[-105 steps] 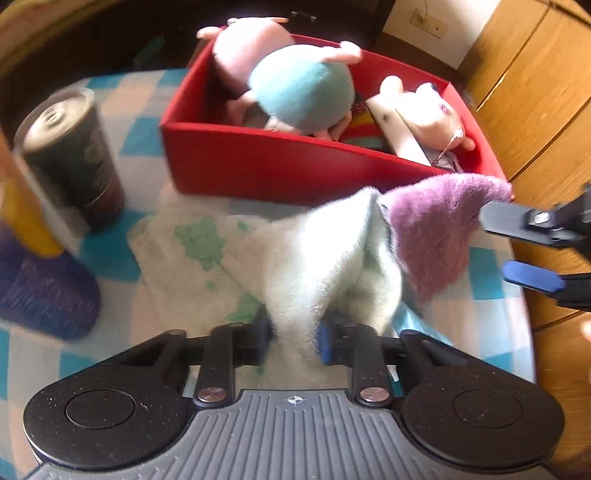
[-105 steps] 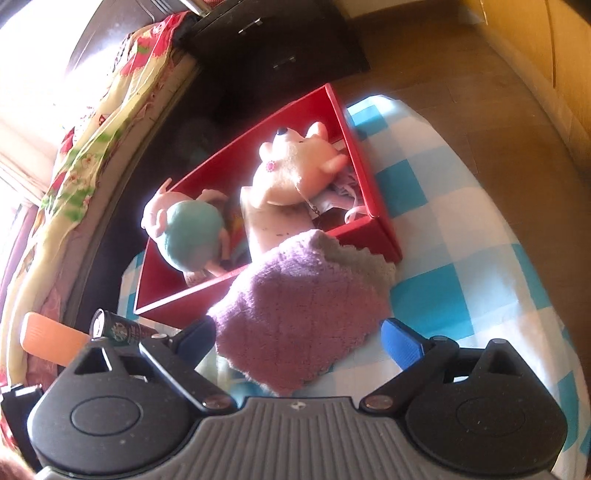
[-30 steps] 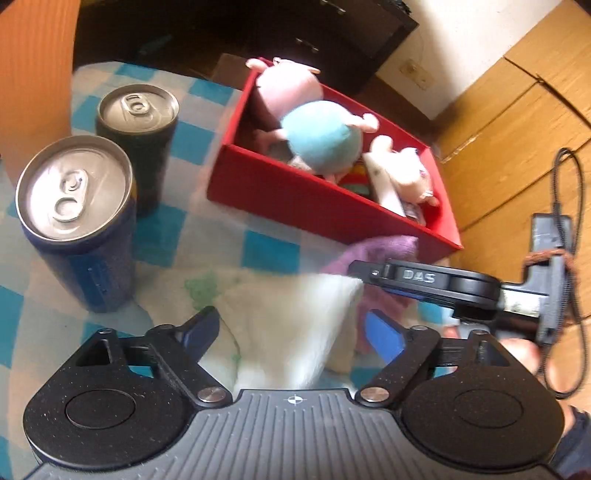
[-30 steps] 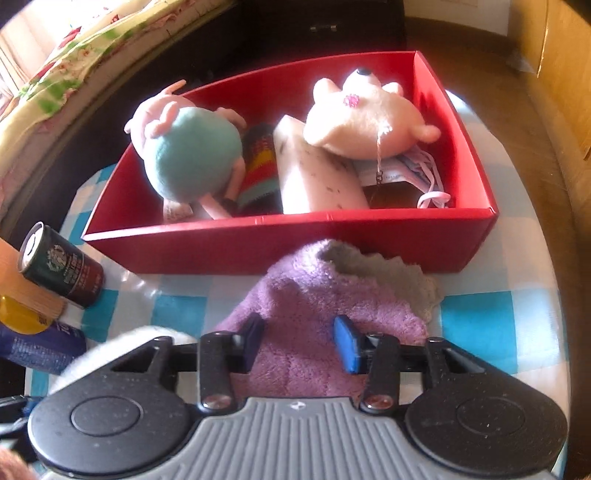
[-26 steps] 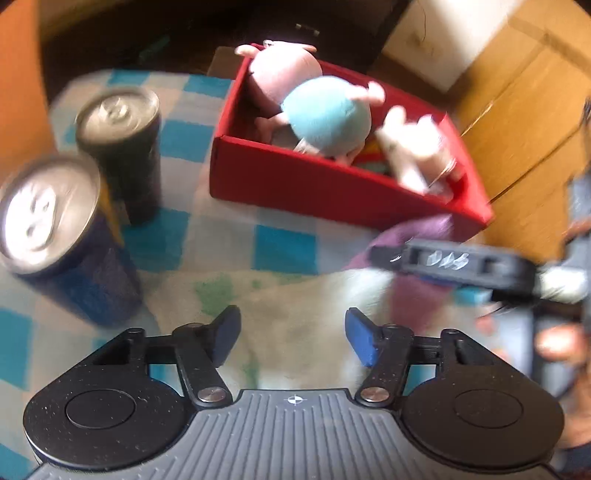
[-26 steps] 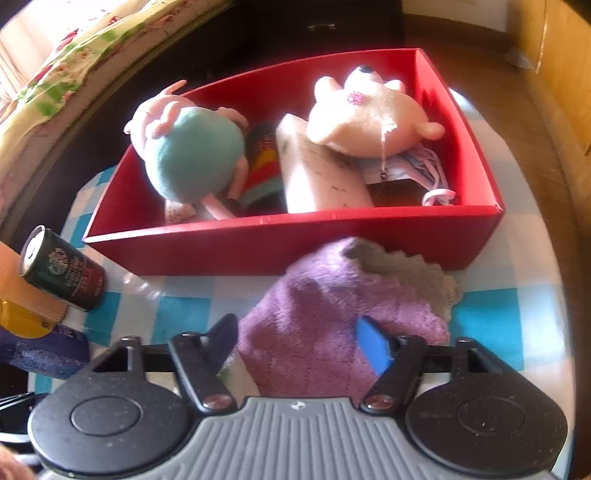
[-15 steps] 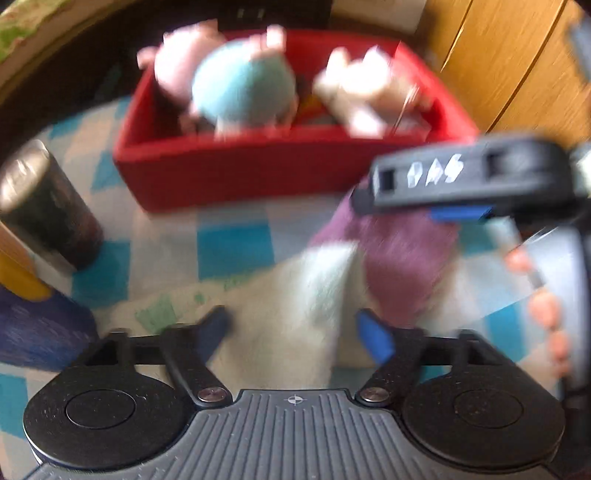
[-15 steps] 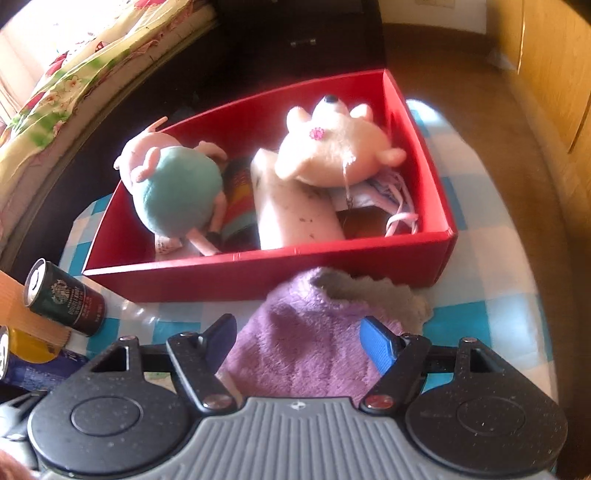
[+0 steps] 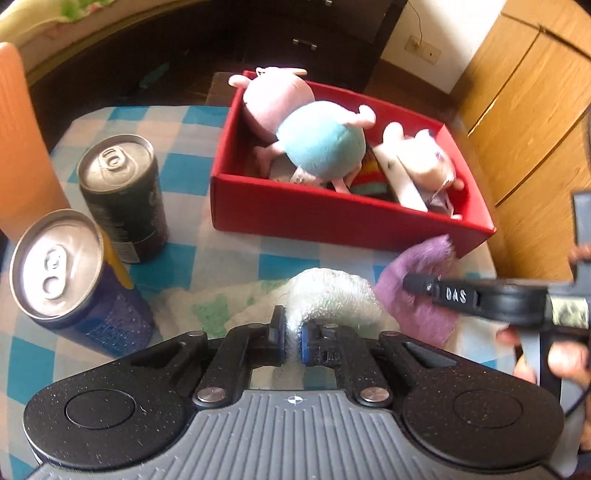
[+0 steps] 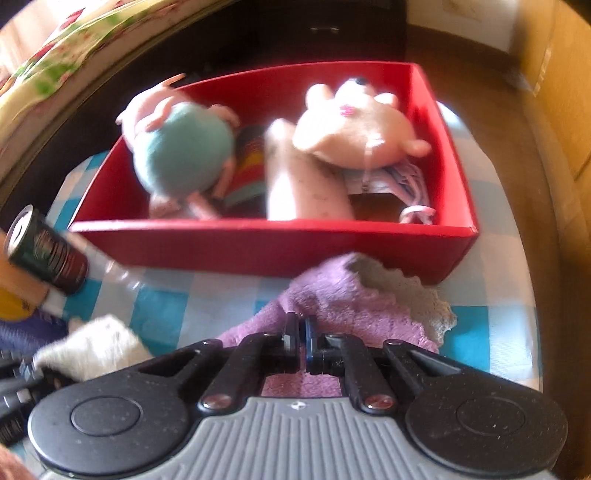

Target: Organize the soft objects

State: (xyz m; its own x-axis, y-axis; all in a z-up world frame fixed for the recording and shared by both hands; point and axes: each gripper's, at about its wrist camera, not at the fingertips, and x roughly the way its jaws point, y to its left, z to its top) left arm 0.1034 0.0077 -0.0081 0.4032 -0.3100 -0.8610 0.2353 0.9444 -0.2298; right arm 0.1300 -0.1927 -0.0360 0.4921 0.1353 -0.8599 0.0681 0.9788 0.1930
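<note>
We identify a home bedroom. A floral bedspread (image 10: 55, 48), wooden wardrobe doors (image 9: 524, 110) and a dark drawer cabinet (image 9: 295, 33) surround the checked tablecloth (image 9: 177, 173).

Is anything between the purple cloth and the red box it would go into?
Nothing visible. The purple cloth, pinched in the shut right gripper, lies right against the red box front wall. Only that wall must be cleared; the plush toys leave bare floor at the near right corner.

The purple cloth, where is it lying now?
In the right wrist view the purple cloth lies on the checked tablecloth, just in front of the red box, pinched in the right claw.
</note>
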